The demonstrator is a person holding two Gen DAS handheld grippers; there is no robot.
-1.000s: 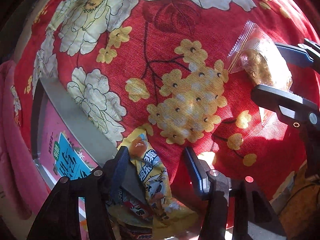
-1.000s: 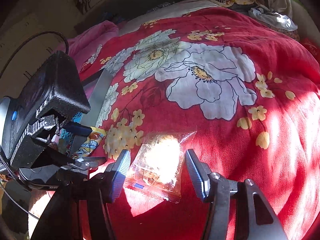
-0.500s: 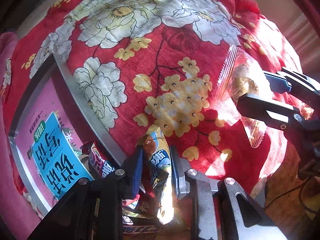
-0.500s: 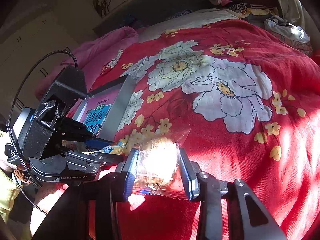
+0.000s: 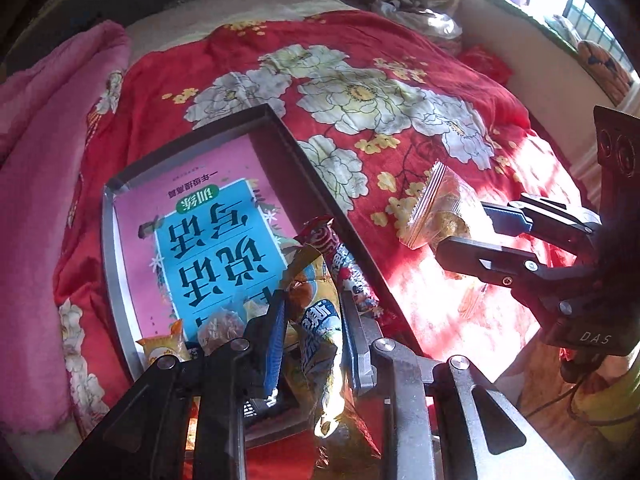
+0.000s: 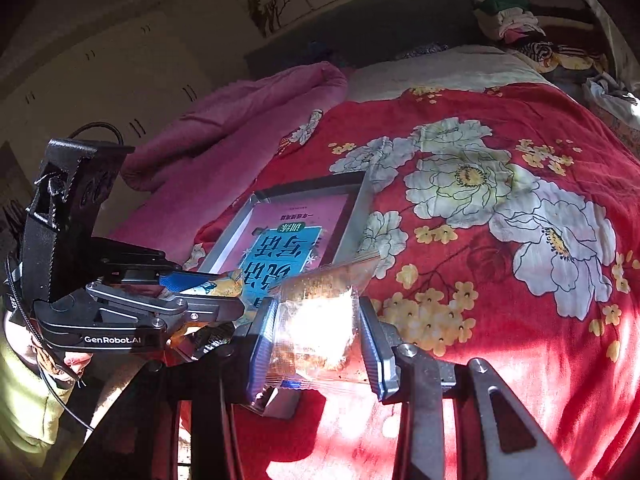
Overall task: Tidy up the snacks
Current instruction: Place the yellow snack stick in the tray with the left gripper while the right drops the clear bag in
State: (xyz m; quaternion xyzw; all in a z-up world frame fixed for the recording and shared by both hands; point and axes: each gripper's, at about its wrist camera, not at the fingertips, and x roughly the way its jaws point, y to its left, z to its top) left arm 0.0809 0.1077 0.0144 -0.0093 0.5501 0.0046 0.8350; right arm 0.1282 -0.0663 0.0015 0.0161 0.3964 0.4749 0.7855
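Left gripper (image 5: 312, 320): pinched on a yellow snack packet (image 5: 316, 332), held above the near end of the tray.
Right gripper (image 6: 316, 328): clamped on a clear cake packet (image 6: 320, 320), lifted off the red floral quilt (image 6: 500, 280).
Tray (image 5: 288, 140): grey, shallow, lying on the quilt with a pink book (image 5: 208, 224) inside.
Snacks already in tray: a red wrapper (image 5: 344, 256) against the right wall, others at the near end.
Risk, grip: both packets were thin and slippery; a slack pinch could let one slide out.
Risk, placement: the two grippers sat close together, so they could collide over the tray.
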